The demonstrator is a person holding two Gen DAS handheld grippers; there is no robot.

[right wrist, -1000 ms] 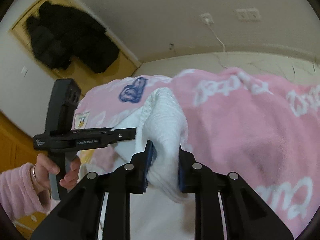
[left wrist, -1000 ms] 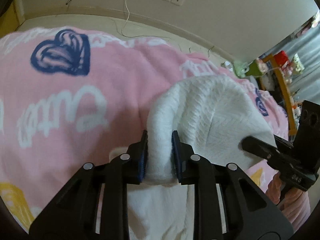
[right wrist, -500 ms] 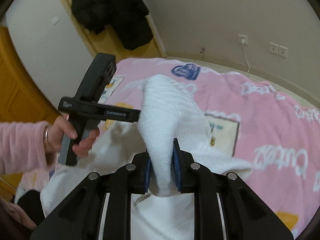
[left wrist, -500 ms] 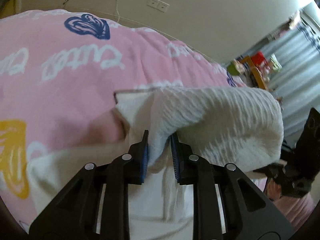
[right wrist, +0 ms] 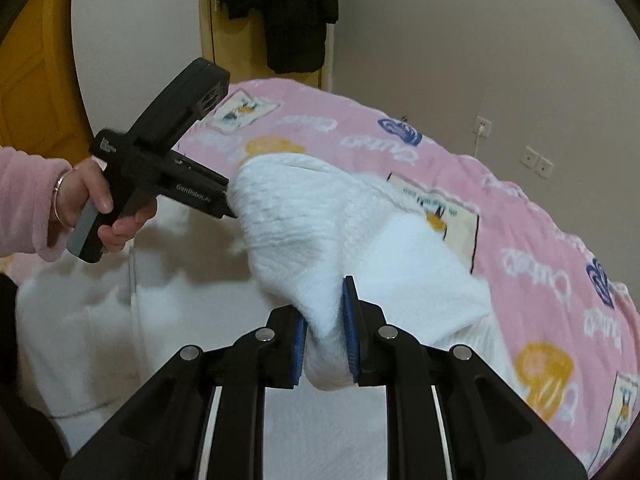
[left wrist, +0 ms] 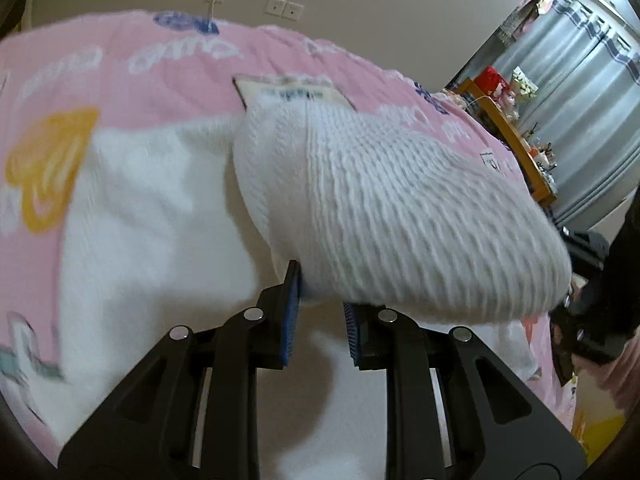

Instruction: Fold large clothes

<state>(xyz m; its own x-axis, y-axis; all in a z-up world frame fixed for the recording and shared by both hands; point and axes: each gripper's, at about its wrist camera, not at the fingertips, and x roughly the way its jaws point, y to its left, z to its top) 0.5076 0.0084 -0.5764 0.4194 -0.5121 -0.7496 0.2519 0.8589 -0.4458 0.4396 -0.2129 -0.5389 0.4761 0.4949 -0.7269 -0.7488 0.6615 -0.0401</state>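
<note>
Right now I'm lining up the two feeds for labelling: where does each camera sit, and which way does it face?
Left wrist: rides the left gripper, looking along its fingers across the white garment and pink blanket toward curtains.
Right wrist: rides the right gripper, facing the door side; the left hand holding the other gripper shows.
Shared: garment, blanket, wall sockets.

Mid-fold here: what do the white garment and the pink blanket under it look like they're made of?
White garment: looks like a thick knit, matte, with raised ribbed rows; probably cotton or acrylic, fibre unclear. Pink blanket: seems plush fleece, with a soft fuzzy nap and printed hearts and lettering.
</note>
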